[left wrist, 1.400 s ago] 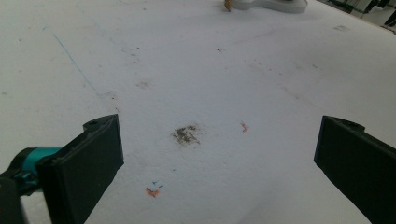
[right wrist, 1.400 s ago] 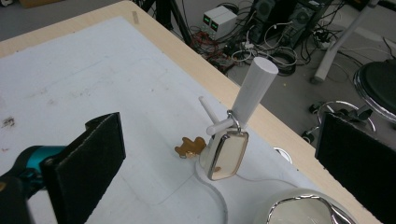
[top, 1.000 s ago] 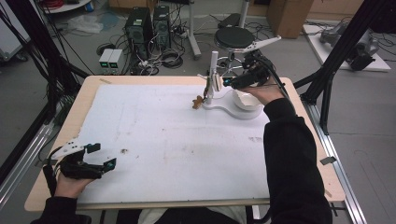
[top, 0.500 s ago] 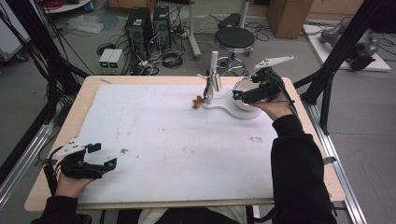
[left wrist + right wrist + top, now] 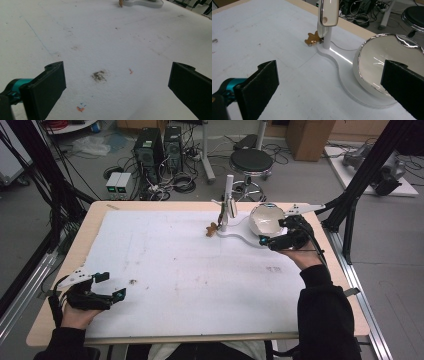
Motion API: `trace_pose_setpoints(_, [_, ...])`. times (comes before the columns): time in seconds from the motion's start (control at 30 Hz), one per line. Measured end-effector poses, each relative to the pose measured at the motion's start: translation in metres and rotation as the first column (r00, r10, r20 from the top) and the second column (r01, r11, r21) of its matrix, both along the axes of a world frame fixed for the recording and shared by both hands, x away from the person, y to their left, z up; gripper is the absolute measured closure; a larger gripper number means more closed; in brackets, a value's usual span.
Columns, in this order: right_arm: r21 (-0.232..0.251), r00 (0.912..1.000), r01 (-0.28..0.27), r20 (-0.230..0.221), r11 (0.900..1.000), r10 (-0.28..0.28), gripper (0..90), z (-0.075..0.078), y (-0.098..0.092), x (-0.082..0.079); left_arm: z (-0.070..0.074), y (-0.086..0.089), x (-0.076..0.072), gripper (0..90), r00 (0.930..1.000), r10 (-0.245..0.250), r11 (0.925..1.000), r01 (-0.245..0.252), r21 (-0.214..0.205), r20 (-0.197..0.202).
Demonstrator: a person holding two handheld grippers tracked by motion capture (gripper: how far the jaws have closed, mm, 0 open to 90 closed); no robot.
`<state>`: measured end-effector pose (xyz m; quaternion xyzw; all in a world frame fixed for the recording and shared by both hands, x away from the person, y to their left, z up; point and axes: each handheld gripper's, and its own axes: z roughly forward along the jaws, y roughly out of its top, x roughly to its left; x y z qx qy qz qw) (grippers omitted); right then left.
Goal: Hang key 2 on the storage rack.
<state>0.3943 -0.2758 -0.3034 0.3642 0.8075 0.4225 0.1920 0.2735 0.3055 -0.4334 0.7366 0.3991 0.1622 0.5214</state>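
Our right gripper (image 5: pixel 272 241), jaws spread wide and holding nothing, hangs at the table's two o'clock, just beside the shiny silver bowl (image 5: pixel 266 219) that sits on the wider end of the white curved stand base (image 5: pixel 239 236). In the right gripper view that bowl (image 5: pixel 384 62) lies partly behind the right-hand jaw, tipped so its mirrored inside faces us, and the base (image 5: pixel 342 72) runs between the jaws toward twelve o'clock, where a white upright post (image 5: pixel 327 37) carries a cream oblong tag with a hole (image 5: pixel 328 11). At the post's foot, at about eleven o'clock from the bowl, lies a small brown bear-shaped charm (image 5: pixel 312 38) on the white foam board (image 5: pixel 257 32). We judge the bowl already placed on the stand; whether the charm is to be hung on the post or left alone we cannot tell, so that may remain. Our left gripper (image 5: pixel 111 285) rests well apart at seven o'clock, likewise open and empty, above a grey smudge (image 5: pixel 99 75) and small orange marks (image 5: pixel 80 109). Beyond the wooden table edge (image 5: pixel 165 206), a black stool (image 5: pixel 251 160) and computer towers (image 5: pixel 159 142) stand on the floor.
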Motion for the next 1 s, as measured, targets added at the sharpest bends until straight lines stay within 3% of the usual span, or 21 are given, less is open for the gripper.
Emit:
trace_pose_setpoints(0.63, [0.047,0.9987,0.05,0.008,0.9977,-0.05,0.6,-0.036,-0.035,-0.031,0.0,-0.001,-0.003,1.7,0.9999,-0.008,0.9998,0.008,0.017,-0.01])
trace_pose_setpoints(0.83, [0.046,0.9978,0.063,0.016,0.997,-0.064,0.6,-0.053,-0.041,-0.041,-0.001,-0.001,-0.003,1.7,0.9998,-0.007,0.9998,0.007,0.017,-0.017])
trace_pose_setpoints(1.0, [0.073,0.997,0.074,0.017,0.9946,-0.076,0.6,-0.07,-0.047,-0.049,-0.001,-0.001,-0.002,1.7,0.9998,-0.007,0.9997,0.007,0.022,-0.017])
